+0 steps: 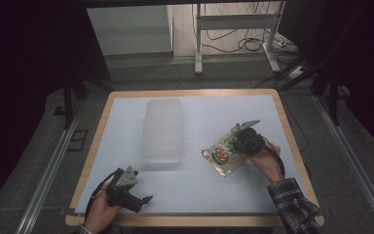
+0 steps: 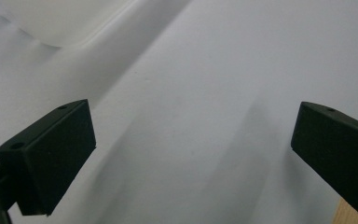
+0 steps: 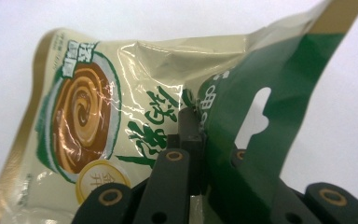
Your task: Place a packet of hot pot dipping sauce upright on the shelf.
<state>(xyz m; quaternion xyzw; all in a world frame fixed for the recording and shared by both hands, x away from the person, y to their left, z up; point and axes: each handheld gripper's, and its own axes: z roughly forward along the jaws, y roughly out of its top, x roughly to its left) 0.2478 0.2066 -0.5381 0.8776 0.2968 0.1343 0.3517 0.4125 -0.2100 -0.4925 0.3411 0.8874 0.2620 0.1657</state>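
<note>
A: Tongs on the right [image 3: 200, 154] are closed on the snack packet [image 3: 121, 116], pinching its green top strip near the hanging hole. Do you see it also from above?

B: Yes. From the high view the right tongs [image 1: 237, 142] hold the packet [image 1: 222, 155] at the right side of the bench [image 1: 272, 105], and the far end of the packet is bent upward while the rest lies on the white surface.

A: I think the flat strip is chosen because it is thin and stiff, so the grip does not crush what is inside.

B: That seems reasonable. And the left tongs [image 2: 191, 140]?

A: They stand wide open with nothing between them, only the white surface. They rest at the near left corner [image 1: 143, 200], probably waiting.

B: The clear plastic tray [image 1: 164, 129] lies in the middle, toward the far side, well apart from both hands. Perhaps the packet must go there.
</note>
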